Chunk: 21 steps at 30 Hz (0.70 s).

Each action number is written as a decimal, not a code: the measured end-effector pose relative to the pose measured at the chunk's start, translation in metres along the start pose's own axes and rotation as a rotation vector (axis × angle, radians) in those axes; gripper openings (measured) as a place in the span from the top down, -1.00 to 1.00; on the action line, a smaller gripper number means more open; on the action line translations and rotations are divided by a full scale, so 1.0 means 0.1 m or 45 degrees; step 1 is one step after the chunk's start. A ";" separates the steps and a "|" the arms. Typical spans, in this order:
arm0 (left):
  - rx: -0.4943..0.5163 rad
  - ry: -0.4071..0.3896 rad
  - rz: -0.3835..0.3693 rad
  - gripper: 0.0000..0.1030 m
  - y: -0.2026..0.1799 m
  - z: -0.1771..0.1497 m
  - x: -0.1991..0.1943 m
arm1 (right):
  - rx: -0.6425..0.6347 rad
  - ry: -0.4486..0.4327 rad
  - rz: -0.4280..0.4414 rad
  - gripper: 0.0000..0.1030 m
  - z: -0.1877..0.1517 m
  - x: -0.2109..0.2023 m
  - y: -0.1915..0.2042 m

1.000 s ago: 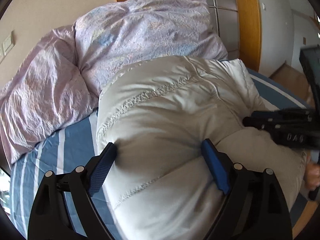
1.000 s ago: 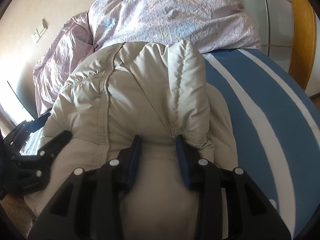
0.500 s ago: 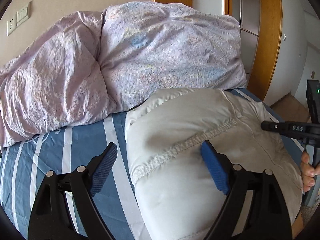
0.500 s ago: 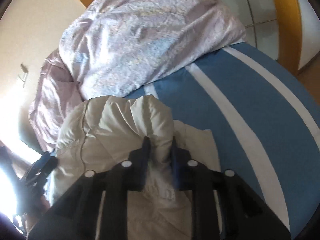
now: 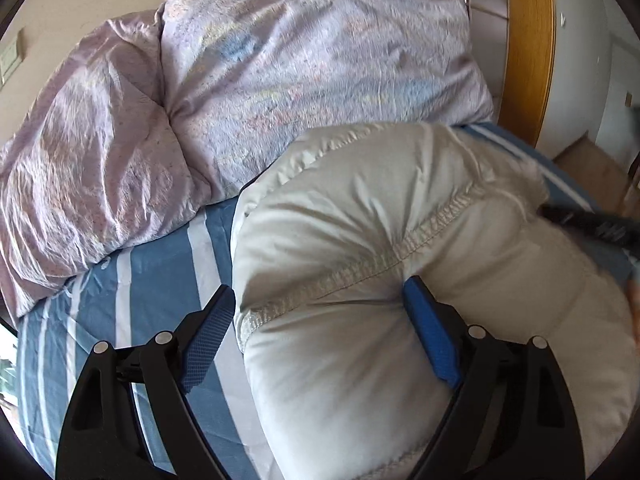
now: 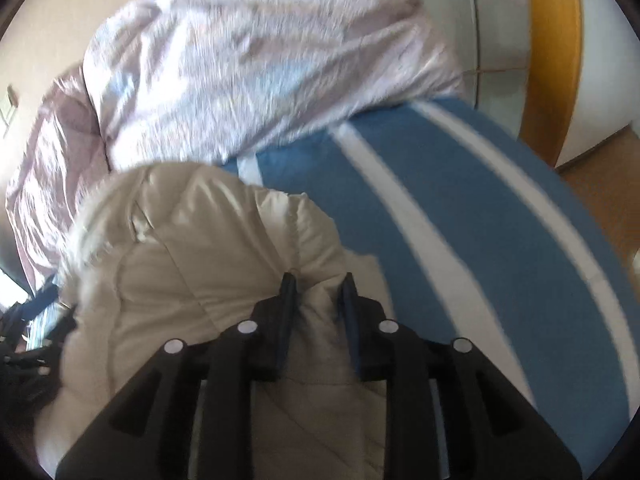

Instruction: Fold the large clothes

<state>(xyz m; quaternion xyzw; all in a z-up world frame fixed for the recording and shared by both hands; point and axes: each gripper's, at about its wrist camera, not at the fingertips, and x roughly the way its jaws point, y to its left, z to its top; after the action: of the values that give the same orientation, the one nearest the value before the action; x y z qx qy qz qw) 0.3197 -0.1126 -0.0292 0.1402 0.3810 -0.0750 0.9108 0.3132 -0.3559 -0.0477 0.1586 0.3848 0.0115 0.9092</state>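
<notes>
A puffy cream down jacket (image 5: 380,248) lies bundled on a blue and white striped bed sheet (image 5: 160,280). My left gripper (image 5: 316,320) is open, its jaws wide apart; the right blue pad (image 5: 432,340) presses into the jacket and the left pad (image 5: 208,332) hangs over the sheet beside it. In the right wrist view my right gripper (image 6: 316,304) is shut on a fold of the jacket (image 6: 208,240). A fur-trimmed edge (image 6: 80,232) shows at the jacket's left side. The right gripper also shows in the left wrist view (image 5: 592,222) as a dark bar.
A crumpled lilac duvet (image 5: 240,80) is piled at the head of the bed, touching the jacket's far side. A wooden frame (image 5: 528,40) and wall stand to the right. Striped sheet (image 6: 460,220) lies to the right of the jacket. Wooden floor (image 6: 600,176) lies past the bed edge.
The jacket bundle has shifted left and toward the duvet in the left view. My right gripper has stayed shut on the jacket fold and moved it; its view is motion-blurred.
</notes>
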 end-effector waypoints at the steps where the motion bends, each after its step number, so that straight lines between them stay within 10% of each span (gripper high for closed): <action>1: 0.003 0.002 0.001 -0.70 0.00 0.00 0.00 | -0.002 -0.045 0.023 0.46 0.00 -0.12 0.00; 13: -0.041 0.003 -0.024 -0.71 0.02 -0.01 0.04 | -0.065 0.186 0.319 0.40 -0.32 0.02 0.07; 21: -0.052 -0.034 0.033 -0.71 -0.04 -0.01 0.08 | -0.067 0.148 0.316 0.40 -0.38 0.20 0.08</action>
<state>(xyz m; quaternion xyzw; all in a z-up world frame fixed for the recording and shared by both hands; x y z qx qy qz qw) 0.3235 -0.1166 -0.0360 0.1255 0.3683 -0.0570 0.9194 0.3017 -0.3351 -0.0840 0.1803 0.4138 0.1430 0.8808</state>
